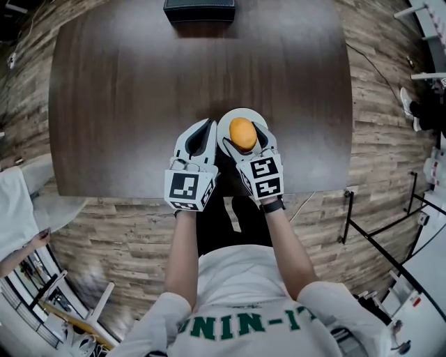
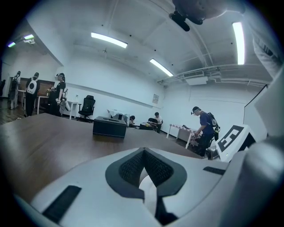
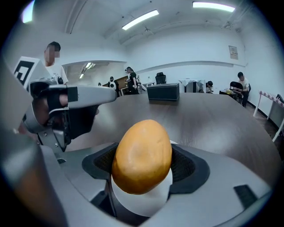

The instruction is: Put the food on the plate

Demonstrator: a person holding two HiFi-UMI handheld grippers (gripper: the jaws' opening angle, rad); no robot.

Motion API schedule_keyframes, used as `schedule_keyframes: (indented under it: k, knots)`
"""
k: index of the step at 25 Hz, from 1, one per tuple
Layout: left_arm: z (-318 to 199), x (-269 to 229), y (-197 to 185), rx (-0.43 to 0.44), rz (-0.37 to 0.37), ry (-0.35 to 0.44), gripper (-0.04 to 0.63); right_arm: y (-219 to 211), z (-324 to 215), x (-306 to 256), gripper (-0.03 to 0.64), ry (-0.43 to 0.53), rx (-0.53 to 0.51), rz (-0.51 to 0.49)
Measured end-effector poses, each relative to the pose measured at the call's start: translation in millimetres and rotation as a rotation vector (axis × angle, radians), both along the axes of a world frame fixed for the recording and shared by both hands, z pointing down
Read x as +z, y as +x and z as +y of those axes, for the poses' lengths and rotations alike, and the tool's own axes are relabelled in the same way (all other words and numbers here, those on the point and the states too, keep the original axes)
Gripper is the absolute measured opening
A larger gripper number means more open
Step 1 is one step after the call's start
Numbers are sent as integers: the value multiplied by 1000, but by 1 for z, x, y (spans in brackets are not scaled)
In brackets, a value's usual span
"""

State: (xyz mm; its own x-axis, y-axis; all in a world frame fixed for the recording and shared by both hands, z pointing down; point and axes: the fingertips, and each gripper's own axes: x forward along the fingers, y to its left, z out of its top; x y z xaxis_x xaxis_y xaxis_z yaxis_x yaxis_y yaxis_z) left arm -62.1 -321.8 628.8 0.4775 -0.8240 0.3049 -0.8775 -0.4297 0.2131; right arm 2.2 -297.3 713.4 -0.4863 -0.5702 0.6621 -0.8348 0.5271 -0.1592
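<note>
A dark wooden table (image 1: 139, 104) stands on a wood-plank floor (image 1: 376, 146), with a black box (image 1: 199, 10) at its 12 o'clock edge. A bystander's white sleeve (image 1: 17, 209) enters at 8 o'clock. Beyond the table, under ceiling strip lights (image 2: 109, 40), a black office chair (image 2: 88, 105) sits at 10 o'clock. A person in a cap (image 2: 203, 126) stands at 3 o'clock.

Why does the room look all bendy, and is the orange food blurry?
Left gripper view: the wide lens curves the dark wooden table and darkens the corners. Right gripper view: the orange oval food looks sharp; ceiling strip lights glare. Head view: the plank floor smears at the edges.
</note>
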Motion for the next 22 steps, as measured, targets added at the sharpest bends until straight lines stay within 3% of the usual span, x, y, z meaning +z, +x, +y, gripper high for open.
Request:
schedule_keyframes:
  k: [12, 18, 22]
  knots:
    - [2, 14, -5, -22, 8, -21, 11, 3, 4, 34, 359, -73, -9, 93]
    - [4, 12, -4, -31, 8, -22, 12, 5, 5, 36, 359, -69, -9, 89]
    - [5, 13, -4, -36, 7, -26, 11, 3, 4, 35, 425, -74, 2, 69]
